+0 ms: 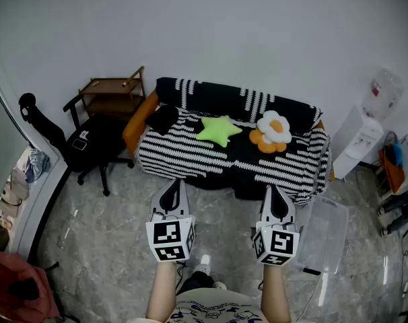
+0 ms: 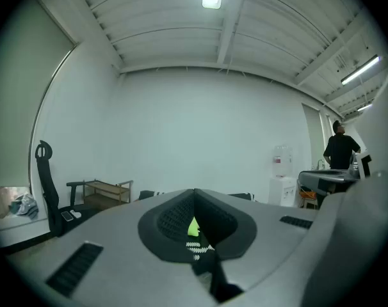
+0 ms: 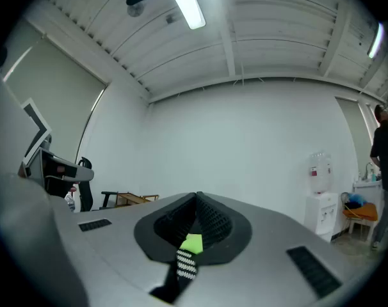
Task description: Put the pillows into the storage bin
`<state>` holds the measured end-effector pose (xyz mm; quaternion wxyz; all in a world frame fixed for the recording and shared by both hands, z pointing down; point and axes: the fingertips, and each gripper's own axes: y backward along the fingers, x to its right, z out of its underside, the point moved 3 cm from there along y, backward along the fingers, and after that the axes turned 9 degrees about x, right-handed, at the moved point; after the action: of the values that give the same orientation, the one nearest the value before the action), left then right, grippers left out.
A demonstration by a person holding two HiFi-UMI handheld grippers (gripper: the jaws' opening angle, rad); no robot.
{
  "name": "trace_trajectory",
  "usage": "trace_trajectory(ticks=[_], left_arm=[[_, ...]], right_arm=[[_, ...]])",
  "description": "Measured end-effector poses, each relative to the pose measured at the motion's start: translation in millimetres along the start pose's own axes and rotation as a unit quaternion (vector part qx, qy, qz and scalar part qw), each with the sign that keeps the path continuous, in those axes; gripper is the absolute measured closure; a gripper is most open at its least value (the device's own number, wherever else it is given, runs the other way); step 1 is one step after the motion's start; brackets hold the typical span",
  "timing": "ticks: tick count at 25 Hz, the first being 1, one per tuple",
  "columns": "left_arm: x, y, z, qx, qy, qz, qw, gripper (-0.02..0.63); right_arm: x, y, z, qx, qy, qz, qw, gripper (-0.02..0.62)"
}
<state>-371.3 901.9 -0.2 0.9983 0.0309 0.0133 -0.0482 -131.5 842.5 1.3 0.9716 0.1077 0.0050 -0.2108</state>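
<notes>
My left gripper point(image 1: 174, 187) and right gripper point(image 1: 273, 192): clenched, empty | star pillow point(image 1: 219, 130), flower pillow point(image 1: 271, 132) on sofa point(image 1: 184, 152); storage bin point(image 1: 323, 234) on floor point(image 1: 110, 241), right | risk: reaching in shut, I'd shove pillows off.

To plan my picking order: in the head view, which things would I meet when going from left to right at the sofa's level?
office chair → green star pillow → flower pillow → water dispenser

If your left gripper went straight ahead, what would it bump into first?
The left gripper would likely hit the striped sofa first, near the green star pillow; depth is unclear.
</notes>
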Motion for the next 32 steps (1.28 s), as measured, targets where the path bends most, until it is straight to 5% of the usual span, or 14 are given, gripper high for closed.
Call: trace_trajectory(ticks=[18,24,32], left_arm=[[0,-20,8,-0.009,0.007,0.007,0.9999,0.592],[-16,-44,14,-0.011,0.004,0.008,0.9999,0.592],[-47,-78,26,-0.017,0.002,0.010,0.9998,0.592]], right_arm=[[3,-17,11,-0.007,-0.014,0.002,1.000,0.580],[-8,-45,22,-0.010,-0.027,-0.024,0.999,0.383],[-30,-85,42,-0.017,-0.037,-0.026,0.999,0.337]])
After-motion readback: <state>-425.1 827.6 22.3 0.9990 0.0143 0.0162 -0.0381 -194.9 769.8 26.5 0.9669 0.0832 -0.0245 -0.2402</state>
